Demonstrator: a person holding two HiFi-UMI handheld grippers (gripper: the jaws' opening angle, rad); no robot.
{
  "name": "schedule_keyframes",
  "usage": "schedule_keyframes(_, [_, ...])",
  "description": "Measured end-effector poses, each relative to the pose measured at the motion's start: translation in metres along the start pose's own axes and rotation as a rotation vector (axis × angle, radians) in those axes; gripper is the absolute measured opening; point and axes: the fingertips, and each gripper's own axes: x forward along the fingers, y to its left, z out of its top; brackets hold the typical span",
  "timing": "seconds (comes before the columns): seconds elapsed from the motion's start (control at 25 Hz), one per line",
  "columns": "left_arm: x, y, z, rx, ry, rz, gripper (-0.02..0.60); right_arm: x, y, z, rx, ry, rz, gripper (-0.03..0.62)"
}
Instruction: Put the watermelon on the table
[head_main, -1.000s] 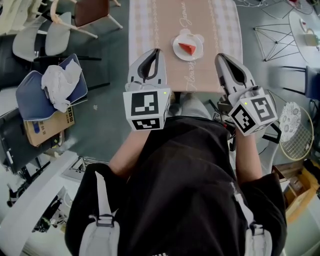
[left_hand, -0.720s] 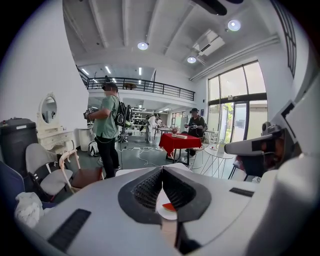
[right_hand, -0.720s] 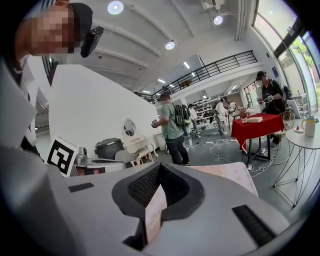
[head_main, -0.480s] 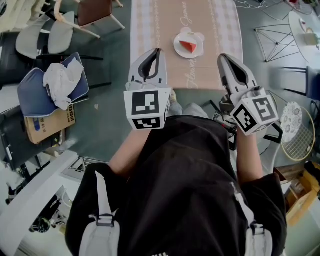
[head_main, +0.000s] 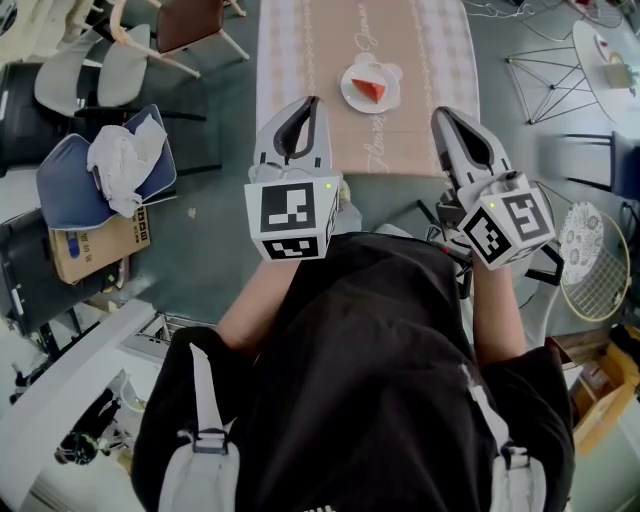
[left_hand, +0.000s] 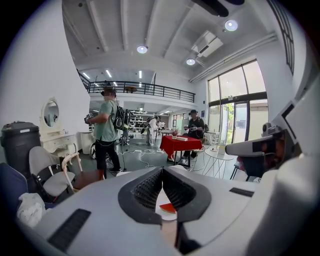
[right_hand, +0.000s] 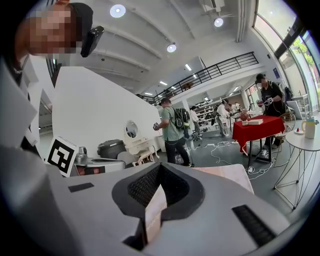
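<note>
A red watermelon slice (head_main: 374, 92) lies on a white plate (head_main: 356, 96) on the table (head_main: 285, 50), on its beige runner. Both grippers hover at the table's near edge, short of the plate, and hold nothing. My left gripper (head_main: 314, 101) is shut, its tips to the left of the plate. My right gripper (head_main: 438, 113) is shut too, to the right of the plate. Through the left gripper (left_hand: 162, 170) view's lower jaw gap I see the slice (left_hand: 168, 208) on its plate. In the right gripper (right_hand: 159, 165) view, only the table runner (right_hand: 154, 210) shows in the gap.
Chairs (head_main: 90, 75), a blue cushion with a white cloth (head_main: 120, 160) and a cardboard box (head_main: 95, 250) stand at the left. Wire-frame stands (head_main: 550, 75) and a round wire rack (head_main: 590, 260) are at the right. Several people and a red-clothed table (left_hand: 180, 145) are far behind.
The table's near edge and the plate have slid slightly up in the head view as I draw back a little. Both grippers stay shut and empty.
</note>
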Motion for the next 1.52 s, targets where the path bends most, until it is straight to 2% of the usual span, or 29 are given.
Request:
schedule_keyframes(0.44, [-0.017,-0.021,-0.001,0.016,-0.016,-0.002,0.012,-0.021,0.004,-0.001,-0.002,-0.021,0.011,0.015])
schedule_keyframes(0.8, [-0.042,-0.053,-0.004,0.029,-0.028,0.0,0.012,-0.062,0.007,-0.013,0.0,-0.024,0.012,0.015])
schedule_keyframes(1.04, [-0.073,-0.083,-0.016,0.034,-0.03,0.007,0.014,-0.103,0.012,-0.026,0.007,-0.016,0.0,0.015])
schedule_keyframes(1.52, [-0.153,-0.138,-0.034,0.035,-0.056,0.075,0.012,-0.182,0.039,-0.045,-0.022,-0.043,0.083,0.015])
